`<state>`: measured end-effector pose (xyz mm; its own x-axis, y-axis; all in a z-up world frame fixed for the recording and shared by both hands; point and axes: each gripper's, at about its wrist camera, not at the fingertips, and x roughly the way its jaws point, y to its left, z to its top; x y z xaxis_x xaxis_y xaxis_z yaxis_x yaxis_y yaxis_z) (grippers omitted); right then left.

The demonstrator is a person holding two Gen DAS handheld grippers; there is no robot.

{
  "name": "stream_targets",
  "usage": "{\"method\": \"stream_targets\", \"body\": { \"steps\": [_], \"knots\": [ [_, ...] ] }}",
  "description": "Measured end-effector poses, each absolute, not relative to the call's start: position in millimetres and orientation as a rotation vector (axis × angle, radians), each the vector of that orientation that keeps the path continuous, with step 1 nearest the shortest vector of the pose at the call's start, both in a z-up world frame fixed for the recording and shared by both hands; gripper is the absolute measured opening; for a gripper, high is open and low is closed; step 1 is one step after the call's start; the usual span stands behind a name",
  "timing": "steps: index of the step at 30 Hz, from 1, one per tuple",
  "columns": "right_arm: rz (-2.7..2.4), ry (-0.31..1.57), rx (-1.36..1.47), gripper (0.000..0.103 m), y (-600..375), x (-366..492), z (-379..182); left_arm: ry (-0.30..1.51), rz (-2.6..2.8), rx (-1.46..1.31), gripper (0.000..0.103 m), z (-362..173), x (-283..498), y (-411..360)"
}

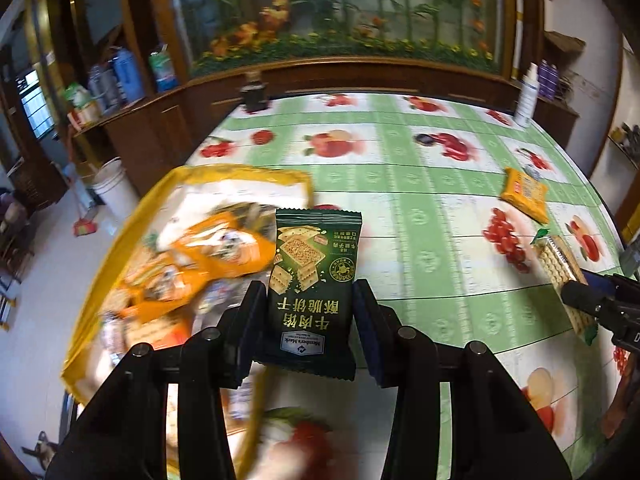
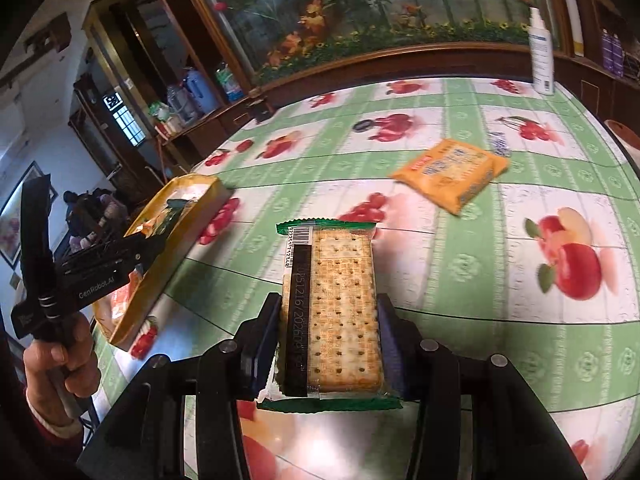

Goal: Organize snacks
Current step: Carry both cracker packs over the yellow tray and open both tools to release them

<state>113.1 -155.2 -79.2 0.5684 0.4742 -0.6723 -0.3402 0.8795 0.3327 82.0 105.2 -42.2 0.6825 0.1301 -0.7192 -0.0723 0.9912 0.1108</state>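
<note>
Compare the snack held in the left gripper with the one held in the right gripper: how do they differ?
The dark green packet in the left gripper is opaque and printed with cracker pictures and text; the cracker pack in the right gripper is clear, showing the perforated crackers, with green crimped ends. The green packet looks flat; the cracker pack looks thicker and block-like. Both stand lengthwise between shut jaws, above the fruit-print tablecloth.

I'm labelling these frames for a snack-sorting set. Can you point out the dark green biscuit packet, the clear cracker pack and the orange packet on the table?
dark green biscuit packet [image 1: 314,280], left wrist view, printed front.
clear cracker pack [image 2: 340,308], right wrist view, cracker face.
orange packet [image 2: 450,172], right wrist view, top face.
</note>
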Motion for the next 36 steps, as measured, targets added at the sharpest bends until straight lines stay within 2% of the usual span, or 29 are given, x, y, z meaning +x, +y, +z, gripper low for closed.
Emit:
{"method": "stream_targets", "body": {
  "steps": [14, 36],
  "knots": [
    [0.626, 0.817, 0.086, 0.047, -54, 121, -53, 0.746, 0.255, 0.022, 0.043, -31, 59, 178],
    [0.779, 0.819, 0.053, 0.047, 56, 134, -44, 0.761, 0.337, -0.041, 0.043, -41, 50, 231]
  ]
}}
